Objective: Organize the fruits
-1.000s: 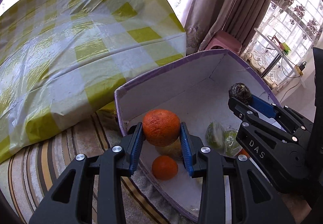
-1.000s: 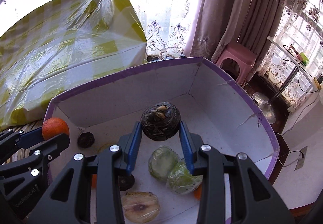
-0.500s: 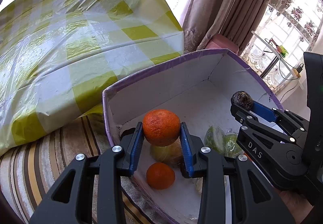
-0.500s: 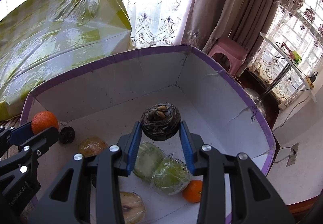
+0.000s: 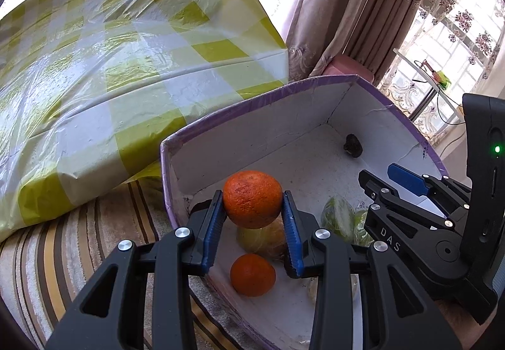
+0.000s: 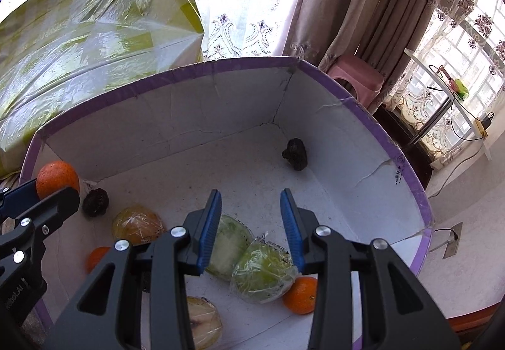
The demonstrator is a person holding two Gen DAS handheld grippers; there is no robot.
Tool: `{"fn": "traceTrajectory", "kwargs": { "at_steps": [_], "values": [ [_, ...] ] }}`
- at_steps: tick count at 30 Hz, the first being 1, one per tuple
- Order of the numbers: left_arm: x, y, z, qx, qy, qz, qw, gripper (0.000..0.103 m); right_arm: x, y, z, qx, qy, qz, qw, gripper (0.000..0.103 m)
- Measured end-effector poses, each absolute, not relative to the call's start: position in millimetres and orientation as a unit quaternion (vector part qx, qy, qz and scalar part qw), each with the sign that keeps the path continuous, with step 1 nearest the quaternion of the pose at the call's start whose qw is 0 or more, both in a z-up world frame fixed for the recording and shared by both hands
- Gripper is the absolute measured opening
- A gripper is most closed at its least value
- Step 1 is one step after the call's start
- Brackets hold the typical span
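Note:
My left gripper [image 5: 252, 208] is shut on a large orange [image 5: 252, 198] and holds it just inside the near left corner of a white box with a purple rim [image 5: 252, 103]. The right wrist view shows that orange [image 6: 56, 179] at the box's left wall. My right gripper [image 6: 249, 211] stands over the middle of the box [image 6: 189, 72], its blue pads apart with nothing between them. A dark round fruit [image 6: 295, 154] lies loose on the box floor near the far right corner, and the left wrist view shows this dark fruit [image 5: 353, 145] too.
Several fruits lie in the box: two wrapped green ones [image 6: 262, 271], a wrapped yellow one [image 6: 137, 225], small oranges [image 6: 301, 294], another dark fruit [image 6: 95, 202] and a pale cut fruit [image 6: 202, 318]. A yellow-checked covered block [image 5: 110, 66] stands left, on a striped rug [image 5: 63, 239].
The dark fruit has left my right gripper's pads and now lies at the far right corner of the box. My left gripper still holds the orange.

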State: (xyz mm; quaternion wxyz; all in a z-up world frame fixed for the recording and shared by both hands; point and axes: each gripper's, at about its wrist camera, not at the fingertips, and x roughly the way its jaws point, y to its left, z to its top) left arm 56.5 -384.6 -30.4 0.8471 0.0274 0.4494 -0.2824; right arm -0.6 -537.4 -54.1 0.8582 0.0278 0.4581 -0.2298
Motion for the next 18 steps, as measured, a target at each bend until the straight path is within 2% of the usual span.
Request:
{"fn": "traceTrajectory", "kwargs": {
  "at_steps": [2,3,4,7,13,15,17,18],
  "values": [
    [56.5,-384.7,-30.7,0.028,0.450,-0.283,0.847,0.036,-0.5,-537.7,-54.5,0.028,0.458,-0.229,0.858,0.041],
    [56.3,-384.9,-30.7,0.028,0.450,-0.285,0.846,0.040,-0.6,-537.3,-54.3,0.028,0.458,-0.228,0.859,0.044],
    [56.0,-385.4,-30.5,0.026,0.450,-0.293,0.843,0.051,-0.4,-538.4,-53.5,0.026,0.457,-0.228,0.859,0.047],
    [52.4,-390.1,-30.5,0.039,0.448,-0.302,0.841,0.065,-1.3,-537.9,-52.0,0.026,0.454,-0.229,0.861,0.053],
    [52.0,-389.0,-29.5,0.029,0.445,-0.314,0.838,0.068,-2.4,-542.4,-51.0,0.041,0.453,-0.230,0.860,0.054],
    [50.1,-387.6,-27.1,0.024,0.442,-0.318,0.839,0.070,-3.3,-543.6,-50.0,0.043,0.450,-0.234,0.861,0.058],
    [46.8,-386.4,-23.0,0.022,0.431,-0.320,0.843,0.073,-4.0,-545.9,-49.2,0.047,0.448,-0.236,0.861,0.062],
    [45.1,-385.2,-20.6,0.022,0.425,-0.315,0.848,0.080,-4.1,-546.8,-49.4,0.050,0.449,-0.236,0.860,0.062]
  ]
}}
